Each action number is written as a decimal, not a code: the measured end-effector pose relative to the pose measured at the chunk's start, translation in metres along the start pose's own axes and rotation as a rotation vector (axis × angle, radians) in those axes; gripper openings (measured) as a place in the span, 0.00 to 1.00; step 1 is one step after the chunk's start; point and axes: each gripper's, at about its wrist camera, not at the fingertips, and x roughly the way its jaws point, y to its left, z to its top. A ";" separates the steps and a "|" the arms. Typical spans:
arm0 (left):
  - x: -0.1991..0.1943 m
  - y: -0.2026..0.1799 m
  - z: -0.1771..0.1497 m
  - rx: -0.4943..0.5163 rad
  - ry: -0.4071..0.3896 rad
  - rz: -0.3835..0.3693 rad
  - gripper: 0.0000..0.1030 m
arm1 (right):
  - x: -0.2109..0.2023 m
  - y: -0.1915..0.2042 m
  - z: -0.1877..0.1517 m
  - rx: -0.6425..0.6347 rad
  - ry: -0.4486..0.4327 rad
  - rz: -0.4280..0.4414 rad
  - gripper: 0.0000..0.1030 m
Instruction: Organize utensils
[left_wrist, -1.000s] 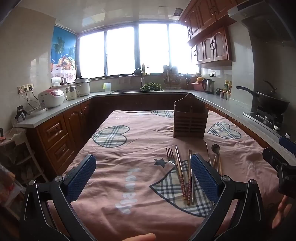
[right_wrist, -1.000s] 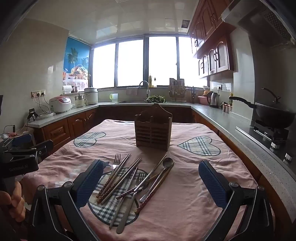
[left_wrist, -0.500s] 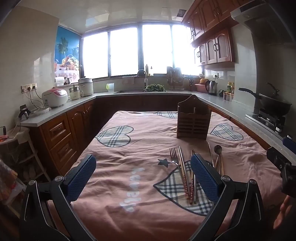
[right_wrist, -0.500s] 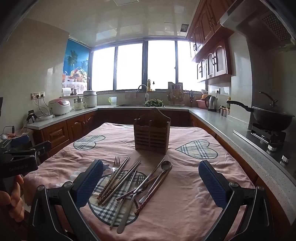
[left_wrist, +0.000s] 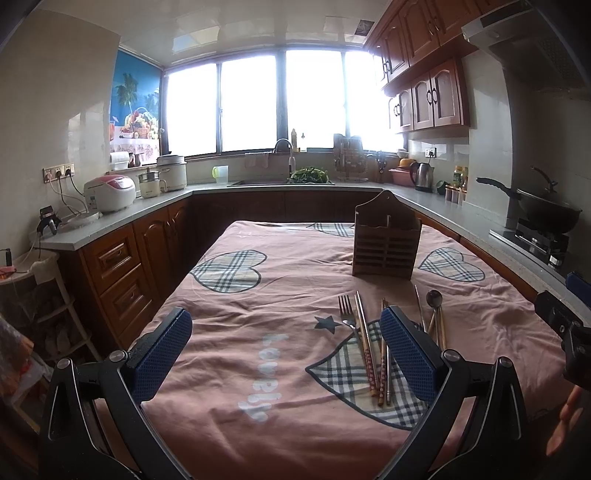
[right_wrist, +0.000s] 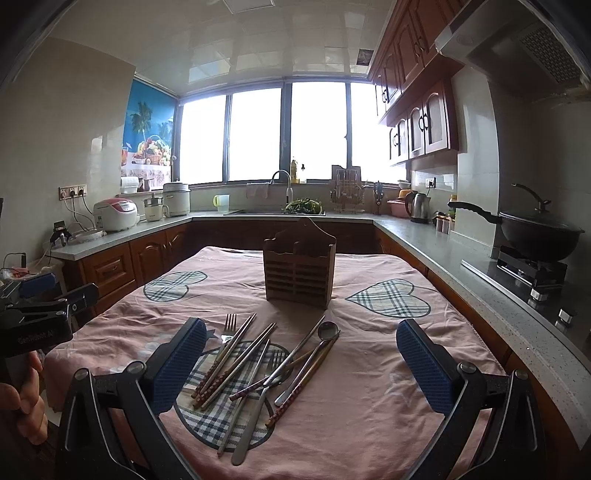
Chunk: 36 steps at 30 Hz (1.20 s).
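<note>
Now, before the first pick: utensils loose, holder empty.
I hold both grippers, left and right, agape; next, I pinch one chopstick.

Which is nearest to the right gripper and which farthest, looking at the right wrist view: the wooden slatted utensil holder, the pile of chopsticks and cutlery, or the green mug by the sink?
From the right gripper:
1. Pile of chopsticks and cutlery, on the cloth between its fingers.
2. Wooden slatted utensil holder, upright mid-table, beyond the pile.
3. Green mug, on the far counter, left of the sink.
</note>
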 end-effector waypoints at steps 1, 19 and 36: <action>0.000 0.000 0.000 0.002 -0.001 0.000 1.00 | 0.000 0.000 0.000 0.002 0.000 0.000 1.00; 0.001 0.001 0.000 0.004 0.000 0.003 1.00 | -0.001 -0.001 0.001 0.008 -0.003 0.002 1.00; 0.013 -0.001 0.001 0.012 0.025 0.003 1.00 | 0.009 -0.002 0.000 0.016 0.022 0.012 1.00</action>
